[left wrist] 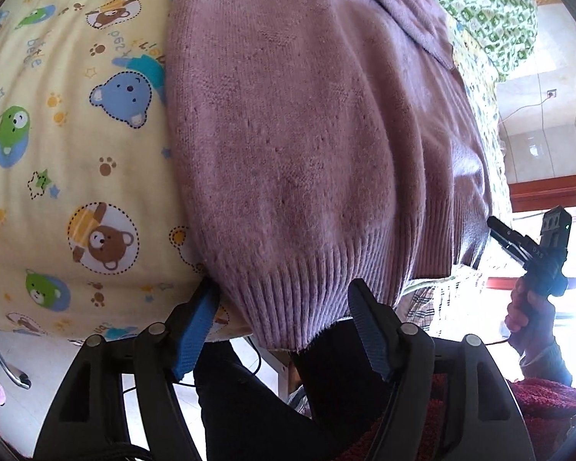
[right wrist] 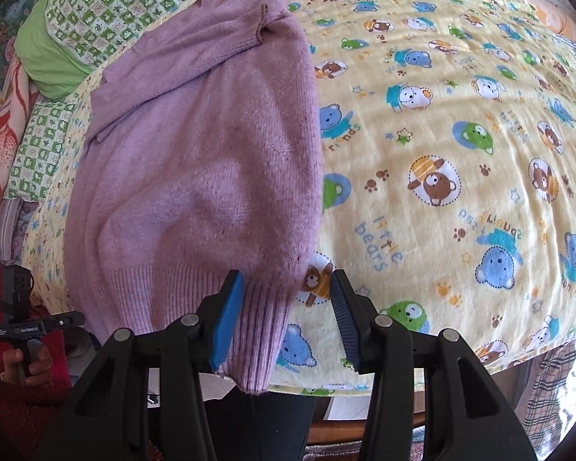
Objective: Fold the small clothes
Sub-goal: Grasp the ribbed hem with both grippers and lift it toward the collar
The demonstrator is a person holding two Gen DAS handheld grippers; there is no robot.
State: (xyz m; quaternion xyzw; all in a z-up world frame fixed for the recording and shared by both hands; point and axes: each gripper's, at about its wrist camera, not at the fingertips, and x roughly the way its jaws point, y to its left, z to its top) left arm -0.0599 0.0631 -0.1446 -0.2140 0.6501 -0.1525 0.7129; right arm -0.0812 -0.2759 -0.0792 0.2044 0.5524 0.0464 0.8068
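Note:
A mauve knitted sweater lies folded lengthwise on a yellow bear-print blanket, its ribbed hem hanging over the near edge. My left gripper is open, its fingers on either side of the hem's left corner. In the right wrist view the sweater lies left of centre with a sleeve folded across its top. My right gripper is open at the hem's right corner; its blue left pad touches the ribbing. Neither holds anything.
The blanket spreads wide to the right of the sweater. A green-patterned pillow lies at the far end. The bed's near edge drops off just in front of the grippers. The other hand-held gripper shows at the right edge.

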